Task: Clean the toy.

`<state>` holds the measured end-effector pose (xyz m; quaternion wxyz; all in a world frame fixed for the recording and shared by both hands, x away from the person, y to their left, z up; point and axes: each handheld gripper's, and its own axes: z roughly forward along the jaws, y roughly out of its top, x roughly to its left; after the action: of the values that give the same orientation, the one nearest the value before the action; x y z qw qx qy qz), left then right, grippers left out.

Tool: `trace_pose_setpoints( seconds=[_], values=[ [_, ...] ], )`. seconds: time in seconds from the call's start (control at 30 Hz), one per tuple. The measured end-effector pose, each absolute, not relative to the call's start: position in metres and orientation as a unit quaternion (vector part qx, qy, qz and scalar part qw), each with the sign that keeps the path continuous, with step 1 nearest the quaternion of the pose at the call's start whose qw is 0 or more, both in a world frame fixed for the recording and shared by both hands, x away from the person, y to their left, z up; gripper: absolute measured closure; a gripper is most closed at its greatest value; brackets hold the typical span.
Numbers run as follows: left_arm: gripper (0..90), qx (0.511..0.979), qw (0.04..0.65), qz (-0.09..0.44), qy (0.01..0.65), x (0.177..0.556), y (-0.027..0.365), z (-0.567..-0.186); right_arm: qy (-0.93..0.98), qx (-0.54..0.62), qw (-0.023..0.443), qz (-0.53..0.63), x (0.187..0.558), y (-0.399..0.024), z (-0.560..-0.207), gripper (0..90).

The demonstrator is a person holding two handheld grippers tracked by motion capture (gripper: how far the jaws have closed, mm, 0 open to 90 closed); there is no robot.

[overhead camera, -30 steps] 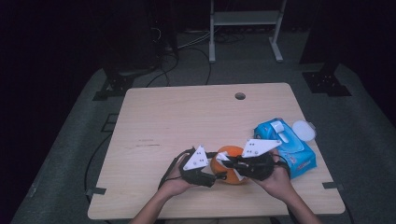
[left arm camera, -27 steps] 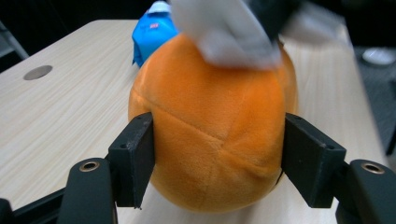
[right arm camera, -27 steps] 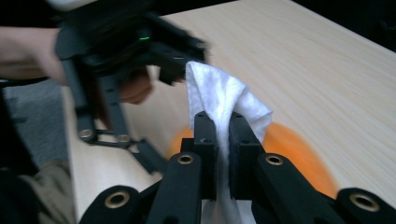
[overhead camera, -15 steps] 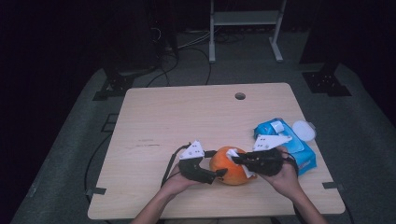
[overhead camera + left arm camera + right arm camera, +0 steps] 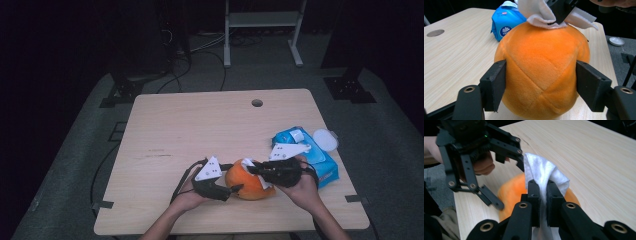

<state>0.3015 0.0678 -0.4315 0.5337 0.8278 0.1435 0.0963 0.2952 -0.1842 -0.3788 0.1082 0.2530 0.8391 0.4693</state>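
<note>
Ball (image 5: 248,183) left of wipes pack (image 5: 311,155)

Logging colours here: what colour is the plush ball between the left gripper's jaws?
Orange; the plush ball shows best in the left gripper view.

The right claw (image 5: 543,192) has its two black jaws pressed together on a white wipe (image 5: 541,172), which bunches up above them and hangs down between them. Just beyond the jaws sits an orange plush ball (image 5: 510,192) on the pale wooden tabletop (image 5: 584,152). Farther off at the upper left, the left claw (image 5: 507,182) is held in a hand (image 5: 482,166), one jaw reaching past the ball's near side and the other up beside the wipe.
</note>
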Motion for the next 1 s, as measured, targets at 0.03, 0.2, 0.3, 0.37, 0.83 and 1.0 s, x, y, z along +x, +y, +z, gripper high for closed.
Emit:
trace_pose_setpoints(
  seconds=[0.03, 0.2, 0.3, 0.37, 0.83, 1.0],
  values=[
    [25.3, 0.824, 0.54, 0.081, 0.152, 0.303, 0.068, -0.431, 0.837, 0.257, 0.103, 0.471, 0.295, -0.186, -0.38, 83.2],
    [23.4, 0.818, 0.545, 0.061, 0.175, 0.304, 0.068, -0.431, 0.844, 0.243, 0.108, 0.467, 0.289, -0.176, -0.379, 83.2],
    [26.8, 0.826, 0.534, 0.079, 0.163, 0.302, 0.067, -0.431, 0.849, 0.227, 0.106, 0.465, 0.284, -0.166, -0.378, 83.1],
    [28.1, 0.831, 0.527, 0.091, 0.155, 0.301, 0.067, -0.431, 0.855, 0.219, 0.117, 0.456, 0.282, -0.161, -0.377, 83.1],
    [29.1, 0.832, 0.524, 0.104, 0.149, 0.301, 0.067, -0.43, 0.853, 0.249, 0.14, 0.438, 0.29, -0.184, -0.379, 83.2],
    [29.1, 0.839, 0.516, 0.12, 0.121, 0.292, 0.056, -0.427, 0.852, 0.217, 0.103, 0.464, 0.281, -0.164, -0.374, 83.1]
  ],
)
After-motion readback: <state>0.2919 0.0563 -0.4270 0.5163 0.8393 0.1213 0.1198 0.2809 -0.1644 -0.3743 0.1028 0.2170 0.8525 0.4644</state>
